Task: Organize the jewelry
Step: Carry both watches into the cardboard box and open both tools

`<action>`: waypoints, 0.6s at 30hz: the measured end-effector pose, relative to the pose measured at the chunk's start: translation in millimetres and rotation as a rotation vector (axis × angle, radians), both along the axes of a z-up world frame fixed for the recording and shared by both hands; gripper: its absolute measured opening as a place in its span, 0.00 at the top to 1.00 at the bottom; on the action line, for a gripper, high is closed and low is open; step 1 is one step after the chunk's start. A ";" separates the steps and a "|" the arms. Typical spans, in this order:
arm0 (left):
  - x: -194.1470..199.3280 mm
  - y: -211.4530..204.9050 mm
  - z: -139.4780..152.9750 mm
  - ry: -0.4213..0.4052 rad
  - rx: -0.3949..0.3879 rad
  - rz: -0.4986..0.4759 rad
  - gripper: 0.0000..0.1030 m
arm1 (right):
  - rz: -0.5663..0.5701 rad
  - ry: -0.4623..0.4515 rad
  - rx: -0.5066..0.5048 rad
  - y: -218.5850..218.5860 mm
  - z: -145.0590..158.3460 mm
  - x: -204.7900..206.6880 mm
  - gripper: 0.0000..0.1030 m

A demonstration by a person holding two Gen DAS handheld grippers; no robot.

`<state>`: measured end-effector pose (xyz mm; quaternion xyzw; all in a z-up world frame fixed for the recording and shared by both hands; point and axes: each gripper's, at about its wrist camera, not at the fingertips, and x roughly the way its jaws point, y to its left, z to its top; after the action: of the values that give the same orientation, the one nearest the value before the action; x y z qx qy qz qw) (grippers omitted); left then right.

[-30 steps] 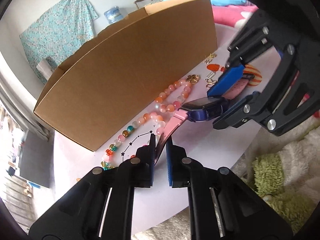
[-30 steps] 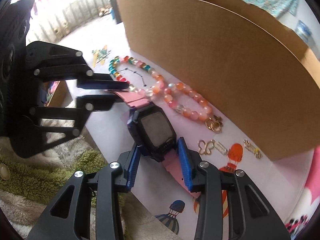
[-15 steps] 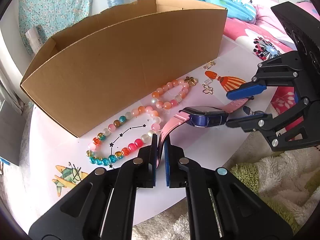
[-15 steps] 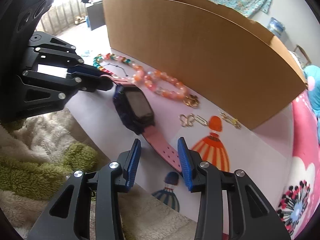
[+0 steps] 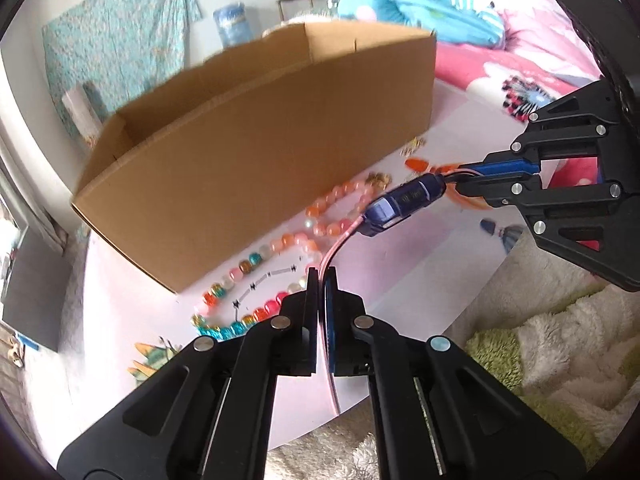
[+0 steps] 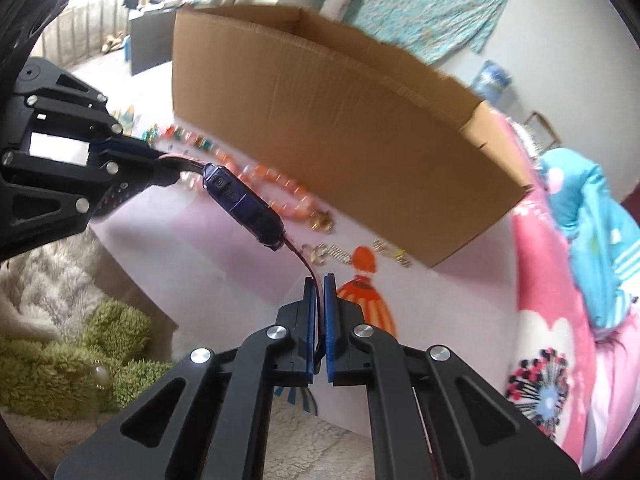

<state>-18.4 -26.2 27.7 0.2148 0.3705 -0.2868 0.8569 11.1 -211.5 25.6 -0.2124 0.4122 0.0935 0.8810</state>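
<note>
So the watch (image 5: 404, 203) hangs stretched between both tongs, left gripper (image 5: 321, 280) and right gripper (image 6: 319, 286) each pinching a thin pink rubbery strap end. Chunky blue plastic case, glossy round beads (image 5: 256, 264) on the table beneath, by the cardboard box (image 5: 256, 152).

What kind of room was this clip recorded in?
Most likely a bedroom at home. Pink and blue bedding lies heaped just past the low pink table, a shaggy green rug covers the floor beside it, and a floral cloth hangs on the wall behind the cardboard box.
</note>
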 end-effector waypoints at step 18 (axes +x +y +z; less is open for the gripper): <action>100.5 12.7 136.5 -0.214 -0.126 0.054 0.98 | 0.042 -0.222 0.065 6.1 128.6 103.9 0.96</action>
<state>82.2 -13.5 164.2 0.1802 0.2639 -0.2619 0.9107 115.0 -205.4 154.2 -0.2012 0.3042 0.1012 0.9256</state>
